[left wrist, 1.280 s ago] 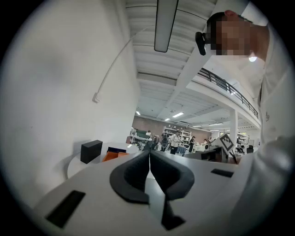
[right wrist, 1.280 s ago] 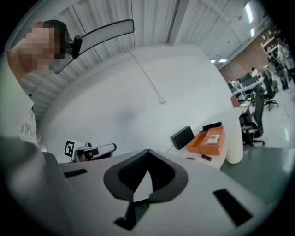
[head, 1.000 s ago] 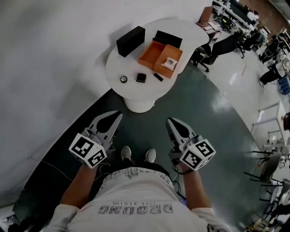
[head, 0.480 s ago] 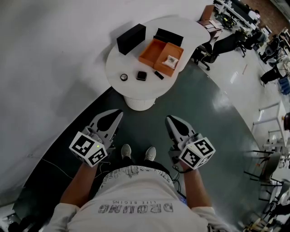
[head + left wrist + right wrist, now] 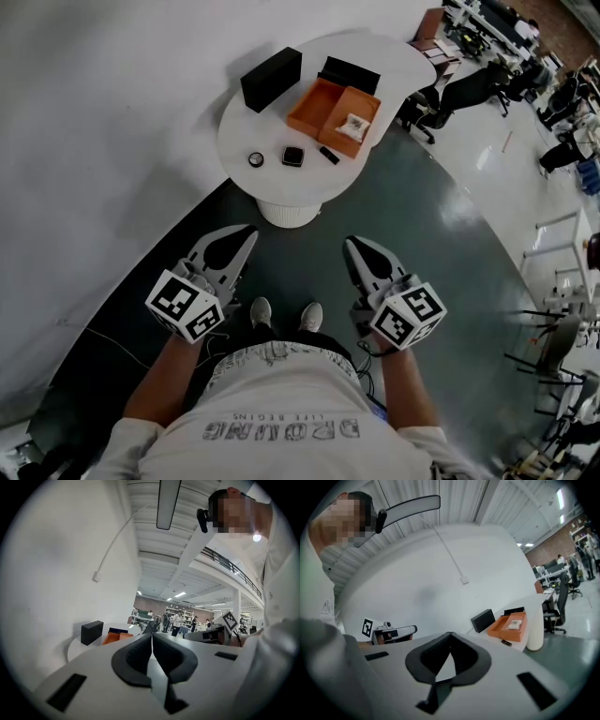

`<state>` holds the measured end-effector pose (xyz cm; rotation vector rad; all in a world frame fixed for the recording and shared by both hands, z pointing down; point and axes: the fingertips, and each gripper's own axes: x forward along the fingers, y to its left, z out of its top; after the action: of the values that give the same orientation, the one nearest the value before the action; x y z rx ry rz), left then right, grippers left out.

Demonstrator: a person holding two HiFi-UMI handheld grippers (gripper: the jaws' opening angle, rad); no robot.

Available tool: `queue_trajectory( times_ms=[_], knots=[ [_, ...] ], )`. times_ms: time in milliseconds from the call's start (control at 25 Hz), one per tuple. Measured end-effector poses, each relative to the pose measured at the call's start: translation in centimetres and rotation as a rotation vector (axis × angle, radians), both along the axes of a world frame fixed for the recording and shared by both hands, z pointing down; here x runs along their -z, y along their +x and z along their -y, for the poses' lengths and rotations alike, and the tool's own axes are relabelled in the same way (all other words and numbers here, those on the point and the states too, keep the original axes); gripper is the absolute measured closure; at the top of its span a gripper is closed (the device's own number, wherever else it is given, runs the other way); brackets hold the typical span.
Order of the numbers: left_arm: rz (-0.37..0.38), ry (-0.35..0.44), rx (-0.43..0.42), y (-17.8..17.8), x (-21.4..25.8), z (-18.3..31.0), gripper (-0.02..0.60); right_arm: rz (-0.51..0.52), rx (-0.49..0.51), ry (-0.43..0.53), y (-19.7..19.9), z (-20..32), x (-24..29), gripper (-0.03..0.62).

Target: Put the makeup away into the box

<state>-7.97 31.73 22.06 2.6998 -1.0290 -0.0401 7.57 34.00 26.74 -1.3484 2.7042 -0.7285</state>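
An open orange box (image 5: 334, 112) lies on the round white table (image 5: 272, 173), with a small pale packet in its right half. Three makeup pieces sit near the table's front edge: a round compact (image 5: 256, 159), a square black compact (image 5: 292, 157) and a slim black tube (image 5: 327, 156). My left gripper (image 5: 246, 230) and right gripper (image 5: 351, 244) are both shut and empty, held level well short of the table, above the dark floor. The right gripper view shows the orange box (image 5: 509, 624) and the tube (image 5: 505, 642); the left gripper view shows the box (image 5: 117, 636) low beyond the jaws.
A black box (image 5: 271, 80) and a flat black lid (image 5: 349, 76) stand at the back of the table. The white wall runs along the left. Office chairs (image 5: 459, 89) and desks stand at the upper right. The person's shoes (image 5: 261, 315) are between the grippers.
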Motion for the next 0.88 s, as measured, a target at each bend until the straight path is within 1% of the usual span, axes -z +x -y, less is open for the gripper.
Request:
queue_trajectory(
  times_ms=[240,520,680,880],
  knots=[
    [0.008,0.003,0.003,-0.1,0.0,0.6,0.555,-0.009,0.008,0.007,-0.3,0.6,0.2,0.57],
    [0.001,0.001,0.0,-0.3,-0.5,1.1,0.555,-0.008,0.012,0.001,-0.5,1.2,0.0,0.568],
    [0.01,-0.005,0.001,-0.3,-0.4,1.5,0.555,-0.008,0.013,-0.003,-0.6,1.6,-0.2,0.562],
    [0.015,-0.007,0.0,-0.2,-0.4,1.5,0.549,-0.01,0.013,-0.008,-0.5,1.8,-0.3,0.539]
  ],
)
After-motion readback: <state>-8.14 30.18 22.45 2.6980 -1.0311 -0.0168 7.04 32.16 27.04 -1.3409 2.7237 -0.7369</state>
